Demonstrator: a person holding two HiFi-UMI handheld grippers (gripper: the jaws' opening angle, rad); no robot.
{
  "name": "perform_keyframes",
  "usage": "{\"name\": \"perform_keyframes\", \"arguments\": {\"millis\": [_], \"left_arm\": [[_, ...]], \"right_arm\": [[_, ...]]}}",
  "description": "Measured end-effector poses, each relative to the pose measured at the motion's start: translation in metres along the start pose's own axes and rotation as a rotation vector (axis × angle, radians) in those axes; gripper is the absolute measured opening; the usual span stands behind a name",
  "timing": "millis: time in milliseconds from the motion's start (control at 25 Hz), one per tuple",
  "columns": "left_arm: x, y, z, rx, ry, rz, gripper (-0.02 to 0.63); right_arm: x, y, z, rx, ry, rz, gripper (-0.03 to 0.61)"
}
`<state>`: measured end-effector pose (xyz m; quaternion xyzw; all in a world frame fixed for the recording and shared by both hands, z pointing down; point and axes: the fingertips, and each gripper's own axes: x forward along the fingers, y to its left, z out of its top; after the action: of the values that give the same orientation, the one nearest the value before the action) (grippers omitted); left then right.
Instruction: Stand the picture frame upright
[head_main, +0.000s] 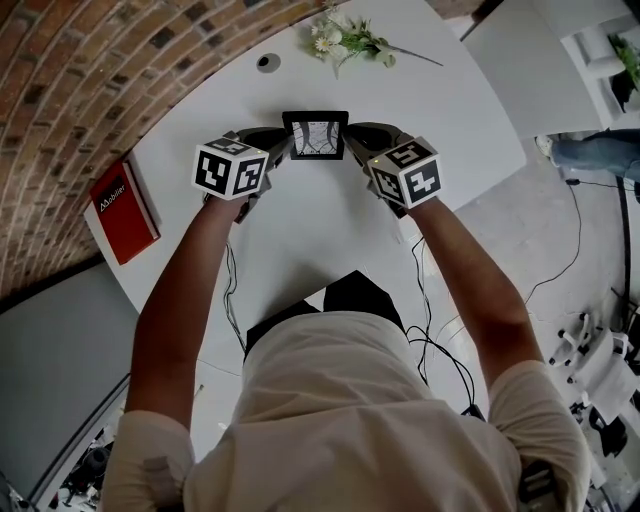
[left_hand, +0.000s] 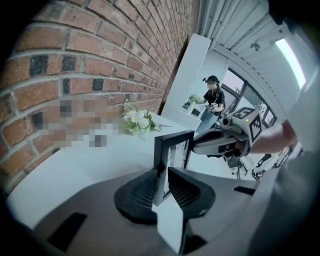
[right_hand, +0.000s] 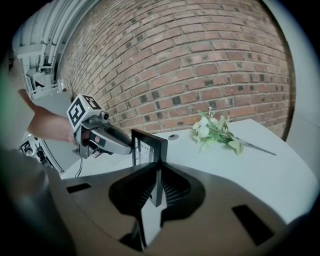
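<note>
Jaws: my left gripper (head_main: 274, 148) clamps picture frame (head_main: 315, 135) at left edge | right gripper (head_main: 358, 145) clamps its right edge | frame upright, perhaps resting on table (head_main: 300, 230).

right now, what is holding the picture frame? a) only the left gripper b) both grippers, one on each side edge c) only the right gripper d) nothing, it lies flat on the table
B: the left gripper and the right gripper each have their jaws closed on an opposite side edge of the picture frame.
</note>
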<state>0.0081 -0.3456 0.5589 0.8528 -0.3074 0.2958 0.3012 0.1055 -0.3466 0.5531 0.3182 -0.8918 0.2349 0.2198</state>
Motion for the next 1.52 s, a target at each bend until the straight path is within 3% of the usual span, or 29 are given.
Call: {"name": "perform_keyframes", "arguments": {"millis": [1000, 1520], "left_arm": [[0.006, 0.005, 0.016, 0.115, -0.038, 0.098, 0.046], [0.007, 0.001, 0.007, 0.142, -0.042, 0.103, 0.046]], "right_arm": [[0.002, -0.015, 0.02, -0.297, -0.063, -0.048, 0.034], [0.002, -0.012, 0.012, -0.375, -0.085, -0.079, 0.034]]}}
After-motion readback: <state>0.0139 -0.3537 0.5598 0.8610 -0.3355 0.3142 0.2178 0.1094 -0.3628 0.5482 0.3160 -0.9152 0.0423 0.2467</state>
